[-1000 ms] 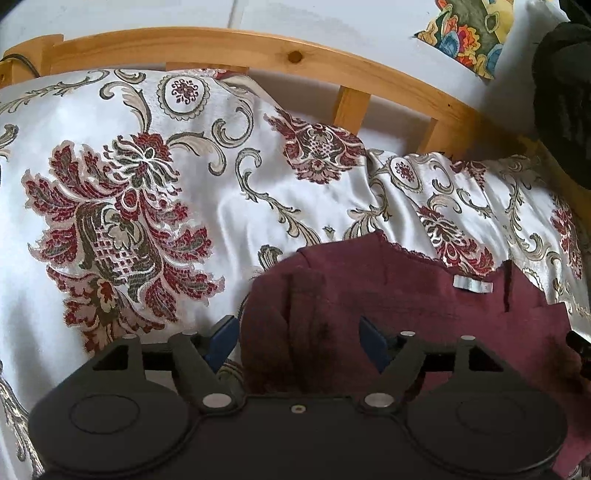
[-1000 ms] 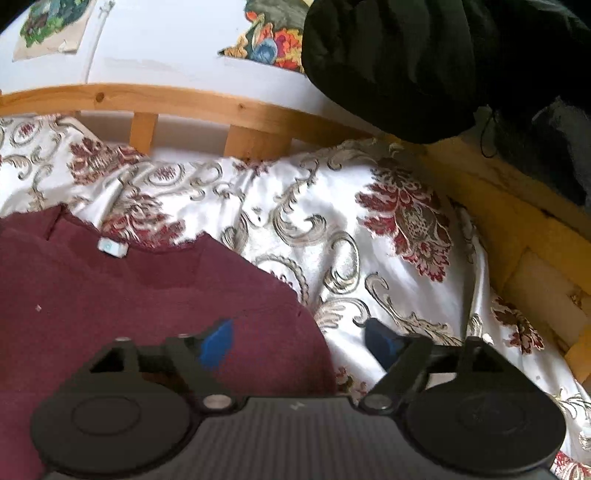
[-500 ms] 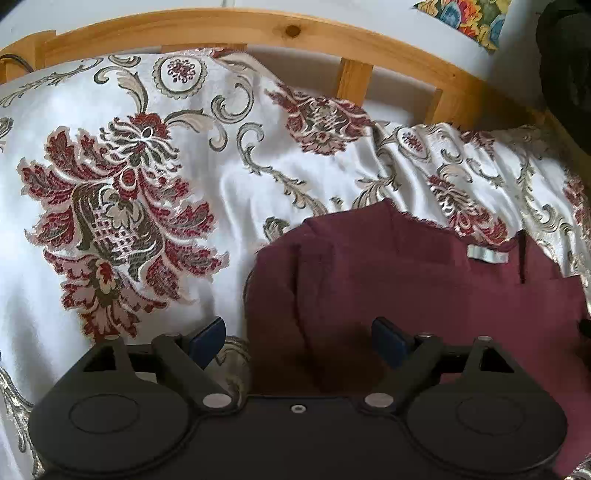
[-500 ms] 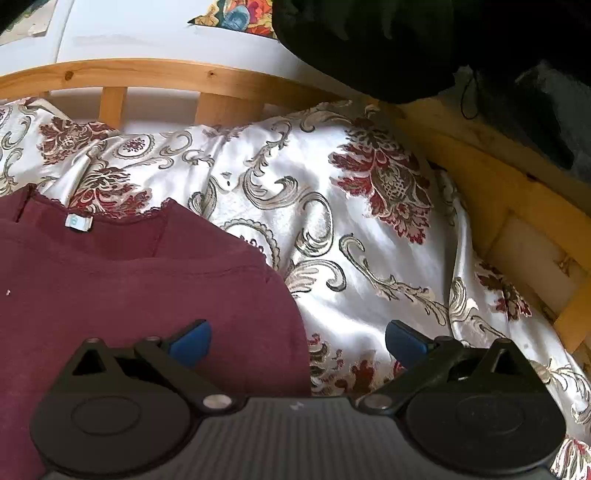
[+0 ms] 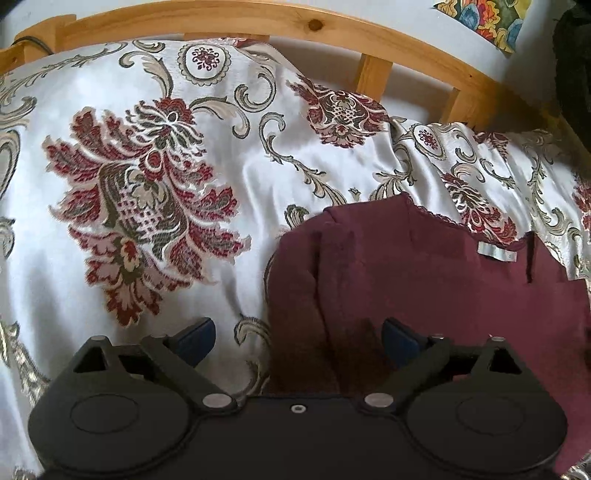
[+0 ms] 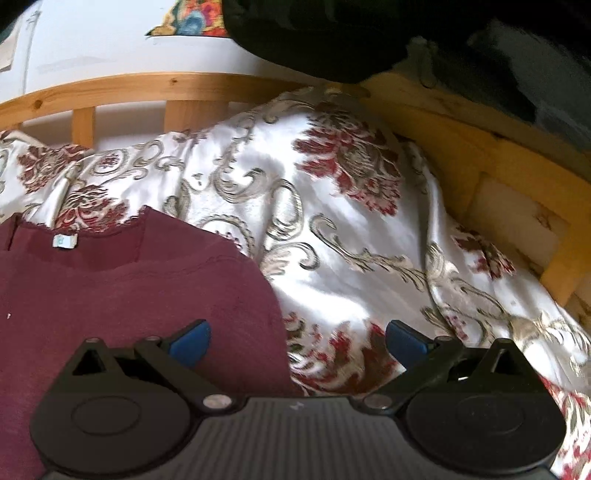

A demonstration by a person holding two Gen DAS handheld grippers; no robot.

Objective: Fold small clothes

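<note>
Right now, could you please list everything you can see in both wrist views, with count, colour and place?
Garment: one, maroon, lying on the bedspread with its sides apparently already folded in; lace-edged neckline away from the cameras.
Neck label: one, pale grey-white, inside the neckline.
Bedspread: one, shiny white with red and olive floral pattern, covering the bed.
Bed frame: one, light wood, rail with slats behind the bedspread.
Dark clothing: black, hanging above the frame, upper right.
Colourful pictures: at least two, on the white wall.
Left gripper: black with blue pads, open, over the garment's left edge.
Right gripper: black with blue pads, open, over the garment's right edge.
</note>
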